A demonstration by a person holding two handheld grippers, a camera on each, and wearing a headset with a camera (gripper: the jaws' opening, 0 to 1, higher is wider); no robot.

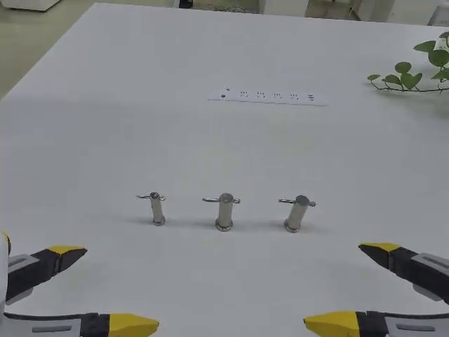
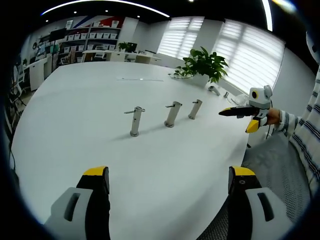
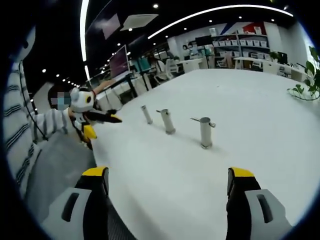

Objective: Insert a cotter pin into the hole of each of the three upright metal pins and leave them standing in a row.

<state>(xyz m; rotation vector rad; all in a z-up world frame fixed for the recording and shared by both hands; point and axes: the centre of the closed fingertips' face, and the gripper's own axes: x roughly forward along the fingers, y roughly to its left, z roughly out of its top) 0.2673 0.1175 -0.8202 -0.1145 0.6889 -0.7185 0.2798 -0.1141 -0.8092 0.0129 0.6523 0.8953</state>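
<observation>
Three upright metal pins stand in a row on the white table (image 1: 224, 140): the left pin (image 1: 157, 208), the middle pin (image 1: 224, 211) and the right pin (image 1: 298, 213). Each carries a cotter pin through its top. In the left gripper view they are the pins (image 2: 135, 121), (image 2: 172, 114), (image 2: 195, 109); in the right gripper view, (image 3: 205, 132), (image 3: 167, 121), (image 3: 146, 114). My left gripper (image 1: 105, 288) is open at the near left edge, holding nothing. My right gripper (image 1: 358, 284) is open at the near right, also with nothing between its yellow tips.
A white power strip (image 1: 269, 97) lies farther back on the table. A leafy plant (image 1: 421, 70) trails over the far right corner. The table's near edge runs just under both grippers. Shelves and desks stand in the room beyond.
</observation>
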